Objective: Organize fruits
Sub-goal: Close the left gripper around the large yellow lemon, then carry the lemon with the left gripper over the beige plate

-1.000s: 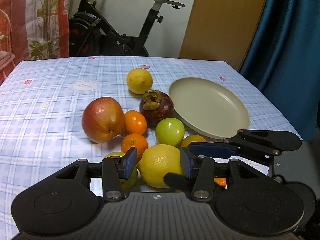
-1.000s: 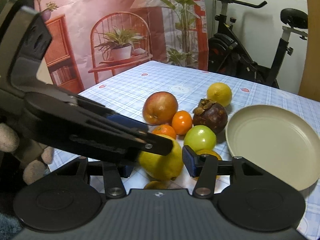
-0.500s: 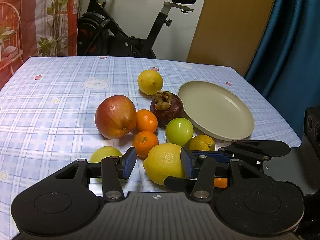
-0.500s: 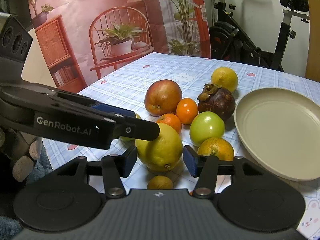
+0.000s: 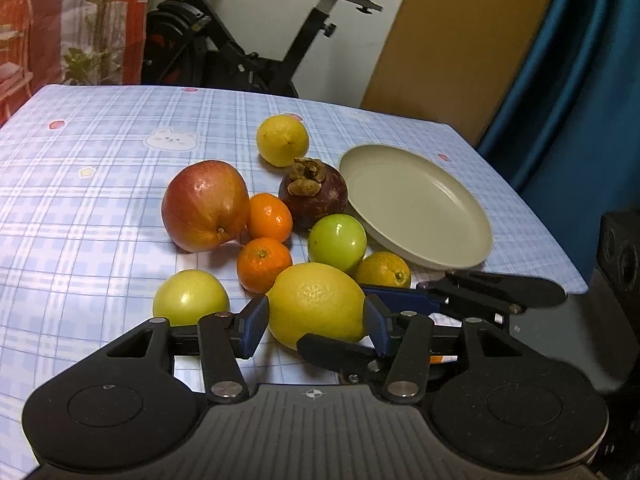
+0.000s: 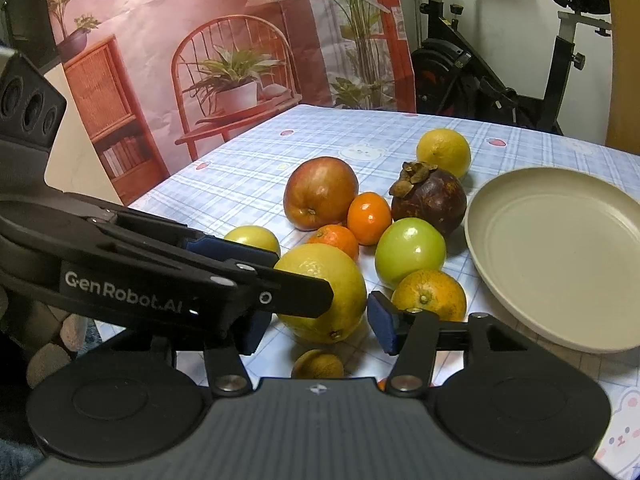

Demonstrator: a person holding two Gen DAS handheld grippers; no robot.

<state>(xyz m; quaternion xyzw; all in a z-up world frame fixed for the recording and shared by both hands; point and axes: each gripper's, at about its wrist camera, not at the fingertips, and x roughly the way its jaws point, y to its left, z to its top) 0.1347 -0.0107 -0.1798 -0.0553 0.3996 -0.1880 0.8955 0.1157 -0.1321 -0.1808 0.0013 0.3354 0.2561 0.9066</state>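
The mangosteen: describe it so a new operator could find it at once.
Start at the empty beige plate on the checked tablecloth. Just left of its rim, in the fruit cluster, sits the mangosteen, behind the green fruit. It is the only dark purple-brown fruit, with a dry, crinkled brown cap on top.

A home room set up around a checked table

A black exercise bike (image 5: 256, 48) stands against a white wall (image 5: 272, 4) behind the blue plaid tablecloth (image 5: 100, 152). A printed backdrop (image 6: 224, 40) showing a chair, potted plants and a shelf hangs to one side; a tan wooden panel (image 5: 452, 40) and teal curtain (image 5: 580, 80) flank the other.
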